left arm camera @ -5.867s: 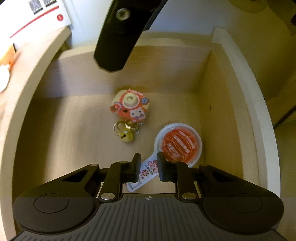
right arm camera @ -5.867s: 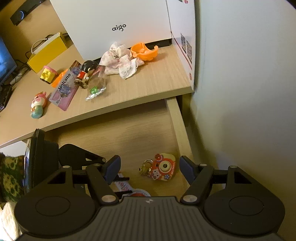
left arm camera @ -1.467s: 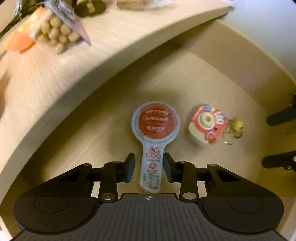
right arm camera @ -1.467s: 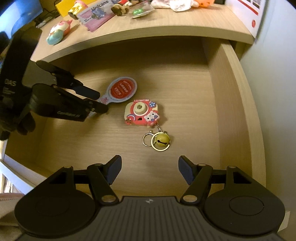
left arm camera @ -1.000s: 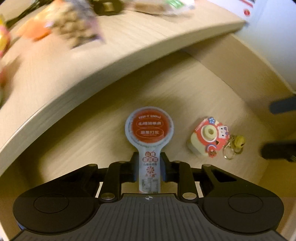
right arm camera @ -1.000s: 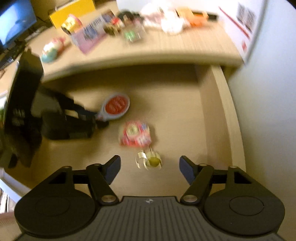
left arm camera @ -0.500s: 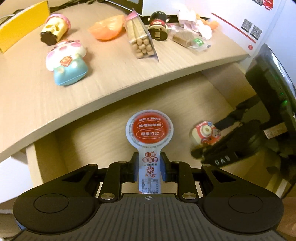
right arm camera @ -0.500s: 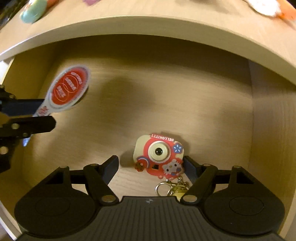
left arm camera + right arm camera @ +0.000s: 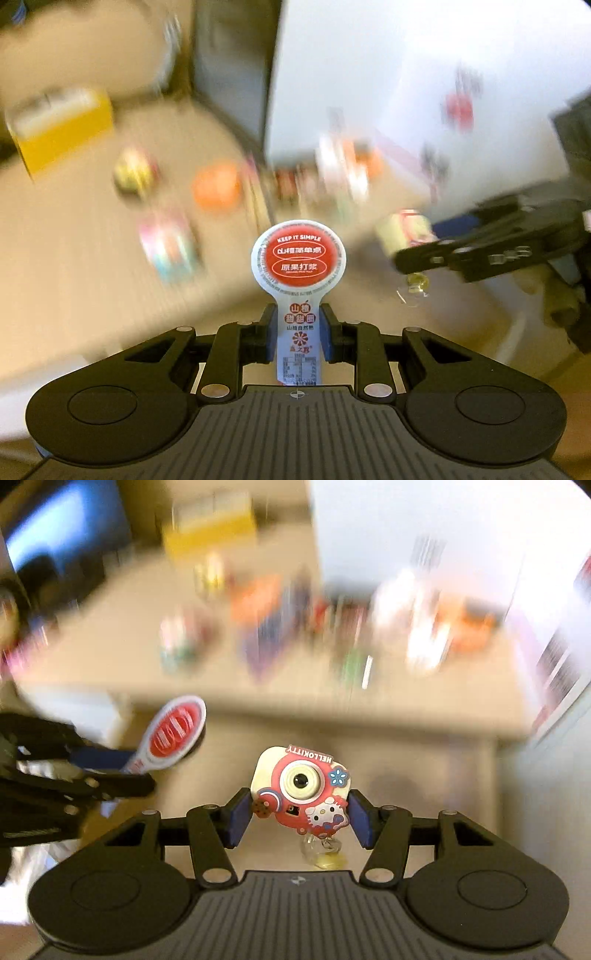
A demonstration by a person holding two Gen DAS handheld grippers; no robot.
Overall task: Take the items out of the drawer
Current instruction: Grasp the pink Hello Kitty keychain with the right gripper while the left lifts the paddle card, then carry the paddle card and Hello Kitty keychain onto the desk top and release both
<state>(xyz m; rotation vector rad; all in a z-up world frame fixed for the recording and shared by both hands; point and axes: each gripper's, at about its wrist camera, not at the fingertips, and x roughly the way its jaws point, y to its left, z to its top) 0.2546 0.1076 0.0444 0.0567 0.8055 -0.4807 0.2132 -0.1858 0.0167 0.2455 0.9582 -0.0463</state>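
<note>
A paddle-shaped snack packet (image 9: 298,258) with a round red label stands upright between my left gripper's (image 9: 298,321) blue pads, which are shut on its narrow white stem. It also shows in the right wrist view, where the packet (image 9: 173,734) juts from the left gripper (image 9: 110,771). My right gripper's (image 9: 300,814) jaws are closing, and its pads press both sides of a red and cream Hello Kitty toy camera (image 9: 301,786), held above the drawer floor (image 9: 424,775). A yellow bell (image 9: 325,860) on a key ring dangles under the camera.
Behind both grippers lies the wooden desk top (image 9: 295,690), heavily blurred, strewn with several small toys and packets. A yellow box (image 9: 59,125) sits at the back left, a white box (image 9: 369,74) at the back right. A lit screen (image 9: 62,535) is far left.
Both grippers have risen out of the drawer toward desk height. The right gripper closed on the toy camera and lifted it. The left still holds the packet. The background is now motion-blurred.
</note>
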